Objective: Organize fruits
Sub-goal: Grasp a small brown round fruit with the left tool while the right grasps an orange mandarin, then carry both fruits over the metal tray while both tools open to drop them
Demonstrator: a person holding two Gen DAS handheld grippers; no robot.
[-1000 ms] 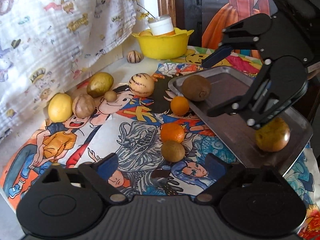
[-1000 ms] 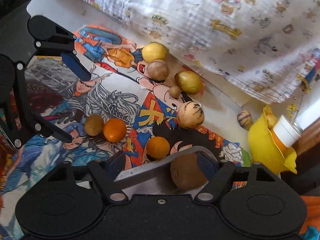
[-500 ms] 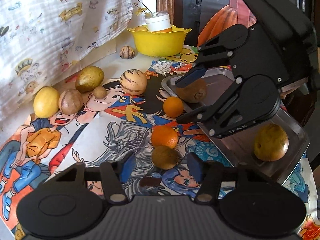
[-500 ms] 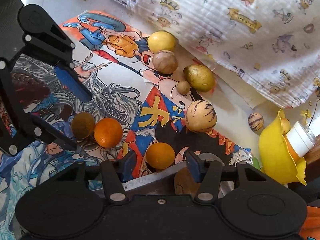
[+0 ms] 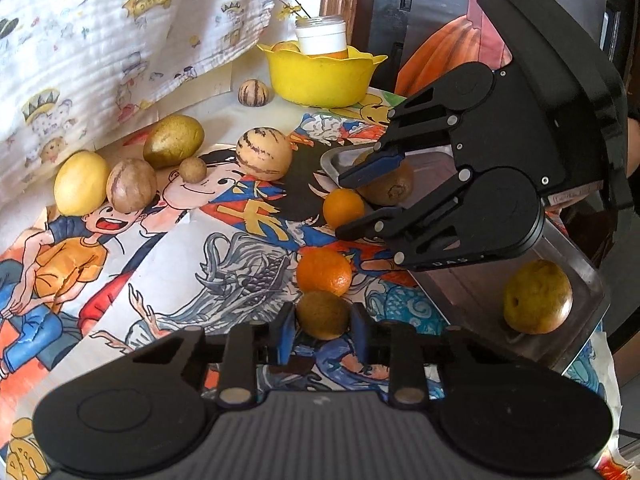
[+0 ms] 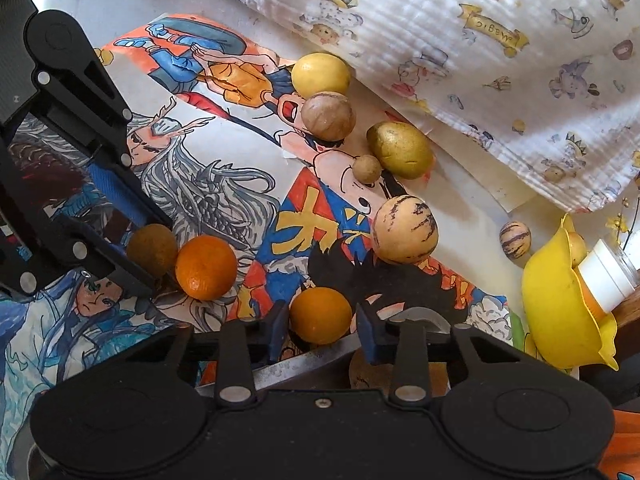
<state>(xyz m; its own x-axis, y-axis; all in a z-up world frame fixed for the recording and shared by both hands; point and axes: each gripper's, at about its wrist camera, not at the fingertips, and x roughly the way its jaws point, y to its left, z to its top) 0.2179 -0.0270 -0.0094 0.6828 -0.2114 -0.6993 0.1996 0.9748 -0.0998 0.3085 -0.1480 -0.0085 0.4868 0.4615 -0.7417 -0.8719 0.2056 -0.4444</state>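
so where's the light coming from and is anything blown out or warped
Left wrist view: sunlight brightens the patterned cloth, nearly washing it out; the doorway beyond the yellow bowl stays dark. Right wrist view: fruit shadows fall toward the lower right; fisheye bends the edges.

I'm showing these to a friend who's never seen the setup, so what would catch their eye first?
Probably the bright cartoon-printed tablecloth scattered with loose fruit. On it, each black gripper straddles one fruit: the left gripper around a brown kiwi-like fruit, the right gripper around a small round orange beside the metal tray. At the table's far end, a yellow plastic bowl holds a white-lidded jar.
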